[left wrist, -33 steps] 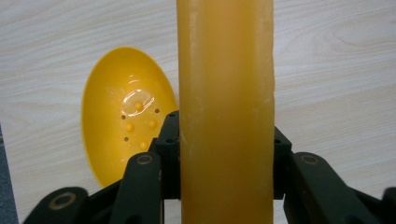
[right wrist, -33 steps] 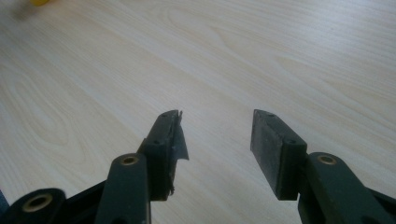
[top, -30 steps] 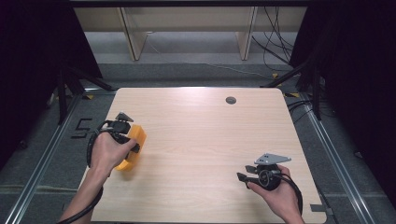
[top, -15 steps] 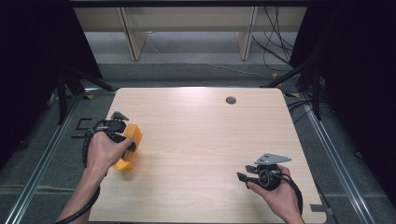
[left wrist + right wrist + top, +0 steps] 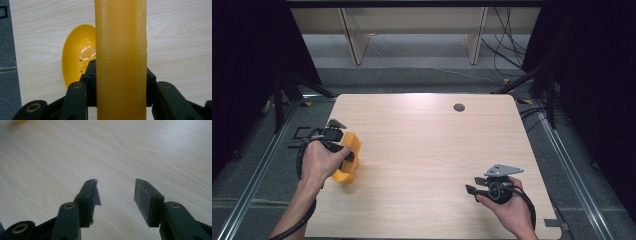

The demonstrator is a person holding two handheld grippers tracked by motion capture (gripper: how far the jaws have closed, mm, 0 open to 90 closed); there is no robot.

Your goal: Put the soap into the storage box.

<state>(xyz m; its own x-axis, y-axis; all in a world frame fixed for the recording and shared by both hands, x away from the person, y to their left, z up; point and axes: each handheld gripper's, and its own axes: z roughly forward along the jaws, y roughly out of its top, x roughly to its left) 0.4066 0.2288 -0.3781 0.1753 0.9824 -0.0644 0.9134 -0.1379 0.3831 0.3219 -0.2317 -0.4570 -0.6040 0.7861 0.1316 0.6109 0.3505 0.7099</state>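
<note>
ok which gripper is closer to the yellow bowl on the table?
Left. The left gripper hangs right over the yellow bowl, its jaws shut on an orange-yellow block. The right gripper sits open across the table, far from it.

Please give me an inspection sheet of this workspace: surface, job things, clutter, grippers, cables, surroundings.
Surface: pale wood table, with a round dark grommet near its far edge.
Job's things: orange block held upright; yellow bowl on the table behind it.
Clutter: nothing seen.
Grippers: left hand-held gripper shut on the block; right hand-held gripper open, nothing between its jaws, low over the table.
Cables: black cable loops at the left hand; loose cables on the floor beyond.
Surroundings: grey floor, wooden frame legs, dark curtains at the sides.
</note>
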